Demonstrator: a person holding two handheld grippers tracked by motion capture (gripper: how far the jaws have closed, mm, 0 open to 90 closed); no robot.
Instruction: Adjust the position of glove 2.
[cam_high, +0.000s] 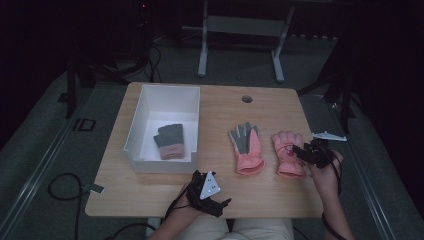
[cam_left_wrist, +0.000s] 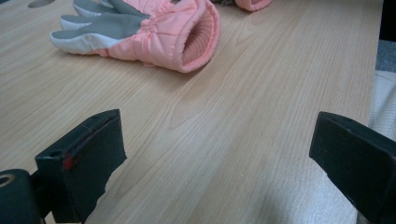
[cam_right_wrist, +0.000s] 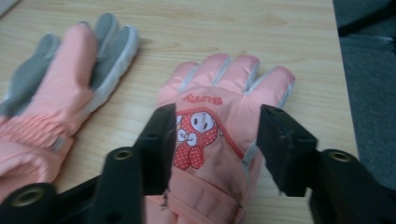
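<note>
Two pink winter gloves lie side by side on the wooden table (cam_high: 215, 110). The left glove (cam_high: 246, 147) (cam_left_wrist: 154, 37) (cam_right_wrist: 56, 93) shows its grey palm. The right glove (cam_high: 287, 157) (cam_right_wrist: 219, 88) shows a red cartoon patch. My right gripper (cam_high: 302, 151) (cam_right_wrist: 217, 140) hovers just over this glove's back near the cuff, open, its pads not pressing on the fabric. Near the table's front edge my left gripper (cam_high: 210, 192) (cam_left_wrist: 219, 158) rests open over bare wood, pointing toward the left glove's cuff.
A white open box (cam_high: 165, 97) stands at the table's left and holds a small grey and pink glove (cam_high: 170, 141). A round cable hole (cam_high: 247, 99) sits at the back middle. Grey floor, cables and a frame stand beyond the table.
</note>
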